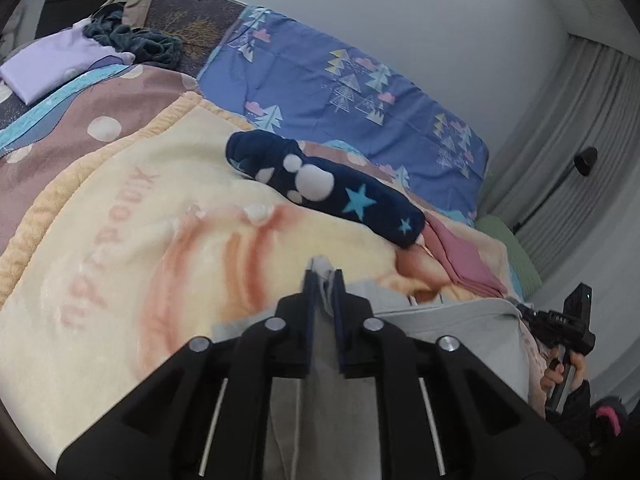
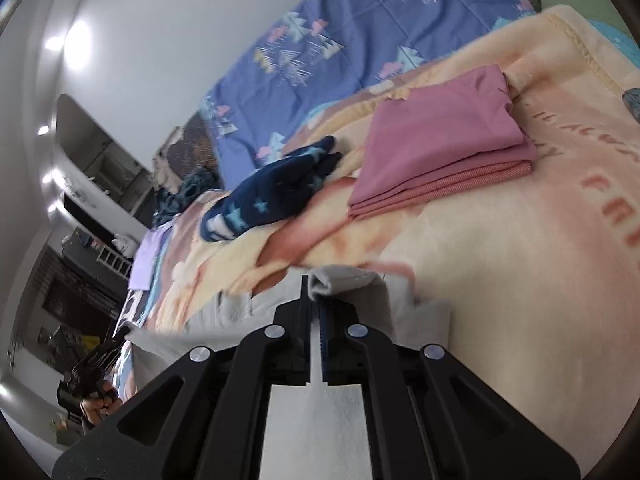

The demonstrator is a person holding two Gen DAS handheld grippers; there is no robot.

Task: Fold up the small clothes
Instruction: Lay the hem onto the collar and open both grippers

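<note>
Grey cloth, a small garment point(image 1: 448, 320), is being pinched at 2 points: the left gripper point(image 1: 323, 280) is clamping 1 bunched corner between its nearly closed jaws, and the right gripper point(image 2: 315, 292) is doing the same with another corner, a fold of grey fabric poking out above its fingertips. Holding 2 corners at once is probably keeping that edge taut between the hands, so it can be carried over the rest of the piece as a clean fold rather than a crumple. The garment is lying at the near edge of the bed, draped over the cream fleece blanket point(image 1: 168, 208), with its held edge raised off it. A folded pink garment point(image 2: 444, 148) is sitting farther back on the blanket, apparently finished and set out of the working space, and a dark blue star-patterned piece point(image 1: 324, 184) is lying beside it. A lilac folded item point(image 1: 52, 68) and a heap of dark teal fabric point(image 1: 136, 42) are resting well apart near the far end, seemingly waiting or sorted.
</note>
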